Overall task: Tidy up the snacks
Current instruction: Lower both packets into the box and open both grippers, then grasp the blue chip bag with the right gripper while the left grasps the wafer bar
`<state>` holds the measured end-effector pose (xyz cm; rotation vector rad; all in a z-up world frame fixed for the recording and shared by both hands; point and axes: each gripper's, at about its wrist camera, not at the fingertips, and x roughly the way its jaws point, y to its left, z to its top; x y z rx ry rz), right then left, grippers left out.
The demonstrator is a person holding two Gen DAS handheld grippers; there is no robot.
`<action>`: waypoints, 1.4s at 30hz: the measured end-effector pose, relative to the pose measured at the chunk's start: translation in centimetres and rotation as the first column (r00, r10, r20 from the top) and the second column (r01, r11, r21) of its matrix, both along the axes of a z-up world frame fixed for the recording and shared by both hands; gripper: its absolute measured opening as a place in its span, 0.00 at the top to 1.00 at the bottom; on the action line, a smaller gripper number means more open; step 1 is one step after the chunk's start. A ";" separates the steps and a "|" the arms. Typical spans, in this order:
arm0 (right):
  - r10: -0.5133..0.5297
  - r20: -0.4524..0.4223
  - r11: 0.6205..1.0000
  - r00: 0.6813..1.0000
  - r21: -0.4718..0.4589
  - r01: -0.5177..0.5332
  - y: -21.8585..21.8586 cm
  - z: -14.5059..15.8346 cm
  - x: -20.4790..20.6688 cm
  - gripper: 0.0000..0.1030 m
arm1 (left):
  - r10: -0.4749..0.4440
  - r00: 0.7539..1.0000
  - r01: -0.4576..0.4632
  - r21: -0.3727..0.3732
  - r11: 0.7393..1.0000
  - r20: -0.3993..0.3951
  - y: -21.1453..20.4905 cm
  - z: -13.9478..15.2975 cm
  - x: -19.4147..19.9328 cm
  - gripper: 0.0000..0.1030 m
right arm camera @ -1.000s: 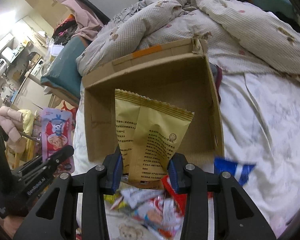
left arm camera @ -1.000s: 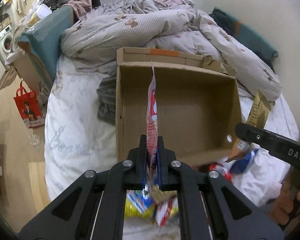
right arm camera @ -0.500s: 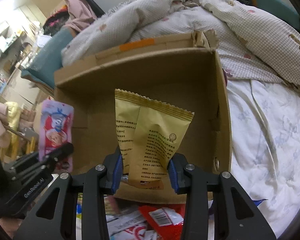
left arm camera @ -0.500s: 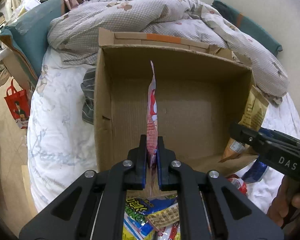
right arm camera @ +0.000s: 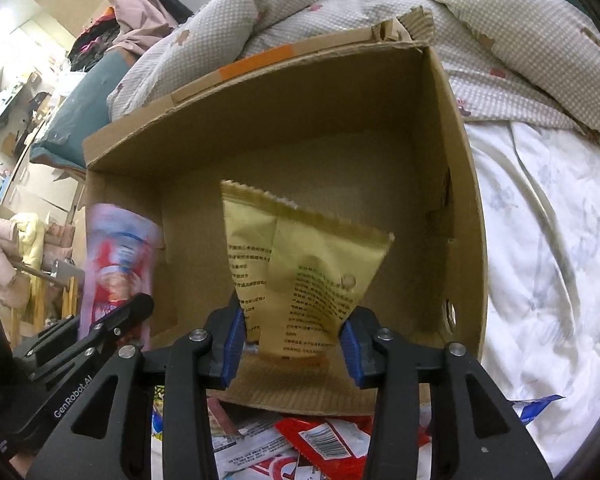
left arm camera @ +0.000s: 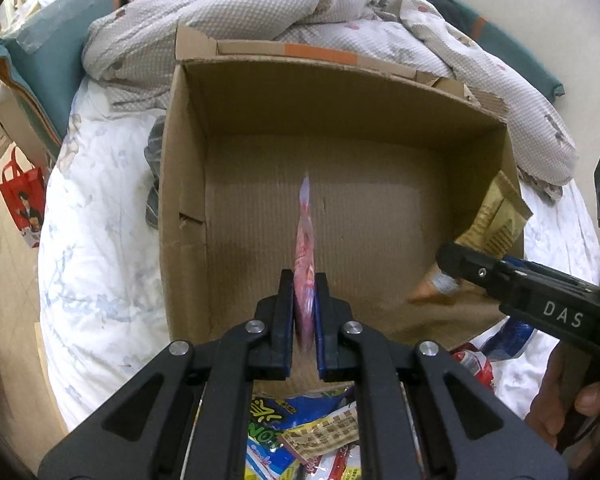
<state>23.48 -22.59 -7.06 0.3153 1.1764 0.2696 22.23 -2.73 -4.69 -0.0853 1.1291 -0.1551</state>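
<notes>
An open cardboard box lies on the bed, its floor bare. My left gripper hangs over the box's near side, shut on a thin pink snack packet seen edge-on; the right wrist view shows this packet flat and blurred at the left gripper. My right gripper is above the box's near right part, its jaws opening. A puffy gold snack packet stands between the pads, which still touch its sides. From the left, the gold packet sticks up from the right gripper.
A heap of loose snack packets lies on the white sheet just in front of the box, with a blue packet to the right. A rumpled quilt lies behind the box. A hand holds the right gripper's handle.
Both grippers have sunk and moved forward over the box, which now fills each view. The right jaws stand a little wider around the gold packet. The pink packet looks blurred.
</notes>
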 end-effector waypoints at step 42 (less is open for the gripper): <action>-0.096 -0.018 0.991 0.995 0.089 0.097 -5.5 3.6 -6.9 0.30 | -0.224 0.972 0.227 0.039 0.973 -0.075 0.6 1.4 -6.0 0.38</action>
